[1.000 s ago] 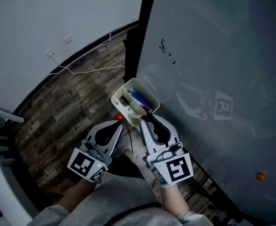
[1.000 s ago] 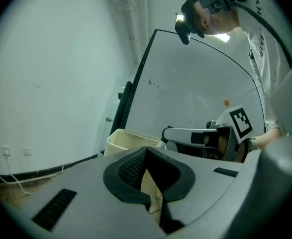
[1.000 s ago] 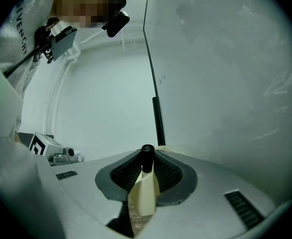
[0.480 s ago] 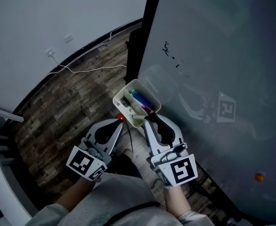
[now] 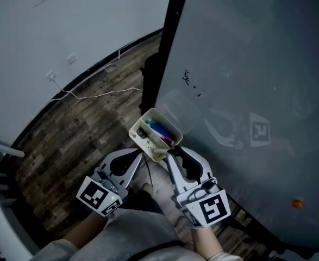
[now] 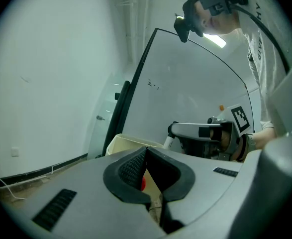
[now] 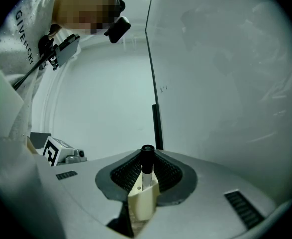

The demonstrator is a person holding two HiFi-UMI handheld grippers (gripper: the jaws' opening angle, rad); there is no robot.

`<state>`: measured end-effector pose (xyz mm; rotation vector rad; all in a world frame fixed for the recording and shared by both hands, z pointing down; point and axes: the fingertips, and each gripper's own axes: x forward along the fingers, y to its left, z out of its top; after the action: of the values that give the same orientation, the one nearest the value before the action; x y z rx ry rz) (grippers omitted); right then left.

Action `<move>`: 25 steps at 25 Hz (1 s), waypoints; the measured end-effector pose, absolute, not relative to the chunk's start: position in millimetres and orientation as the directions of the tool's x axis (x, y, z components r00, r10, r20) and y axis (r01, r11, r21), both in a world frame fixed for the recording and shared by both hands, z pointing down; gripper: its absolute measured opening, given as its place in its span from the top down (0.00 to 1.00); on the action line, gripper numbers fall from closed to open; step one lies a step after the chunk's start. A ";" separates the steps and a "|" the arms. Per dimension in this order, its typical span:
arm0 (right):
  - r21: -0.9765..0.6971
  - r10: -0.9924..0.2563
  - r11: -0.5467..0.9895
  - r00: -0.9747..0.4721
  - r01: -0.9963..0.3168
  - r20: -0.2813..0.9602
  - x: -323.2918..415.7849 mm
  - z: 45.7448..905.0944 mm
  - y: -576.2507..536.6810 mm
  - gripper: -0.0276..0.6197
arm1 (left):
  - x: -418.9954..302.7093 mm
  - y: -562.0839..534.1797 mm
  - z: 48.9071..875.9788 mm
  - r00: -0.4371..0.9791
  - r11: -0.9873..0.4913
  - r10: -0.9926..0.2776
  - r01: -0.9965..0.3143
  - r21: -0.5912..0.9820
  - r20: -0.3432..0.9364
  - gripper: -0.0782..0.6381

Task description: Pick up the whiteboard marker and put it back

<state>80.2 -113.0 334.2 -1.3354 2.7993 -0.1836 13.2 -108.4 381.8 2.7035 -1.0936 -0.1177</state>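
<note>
One whiteboard marker (image 7: 146,164) stood clamped in the right hand-held gripper (image 5: 173,152), five o'clock of the tray (image 5: 156,111); left hand-held gripper (image 6: 145,154) closed empty

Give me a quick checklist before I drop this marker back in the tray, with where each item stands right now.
1. Right claw shut on the whiteboard marker: ok.
2. Cream tray within reach: its near rim sits right at the right claw's tips: ok.
3. Free room in the tray: other markers already lie inside, and the spare space is hard to judge: cannot tell.
4. Marker lined up with the tray opening: cannot tell from these views.
5. Left claw out of the way: shut, holding nothing, beside the tray and apart from the marker: ok.
</note>
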 end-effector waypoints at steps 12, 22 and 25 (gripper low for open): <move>-0.101 -0.769 0.635 -0.639 -0.765 0.002 69.6 313.6 -109.7 0.83 | 7.3 -115.4 374.0 0.762 -0.742 -0.648 -0.627 0.237 -0.013 0.87; -0.075 -0.776 0.627 -0.630 -0.776 0.030 69.4 308.0 -107.4 0.83 | 2.5 -118.3 368.7 0.764 -0.746 -0.644 -0.617 0.252 -0.038 0.87; -0.076 -0.773 0.632 -0.634 -0.771 0.009 68.7 300.7 -107.7 0.83 | 3.4 -118.9 367.1 0.766 -0.749 -0.641 -0.612 0.253 -0.046 0.87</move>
<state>68.7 -107.7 300.7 -1.3324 2.8154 -0.1134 3.4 -118.9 367.1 2.7382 -0.9860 -0.1917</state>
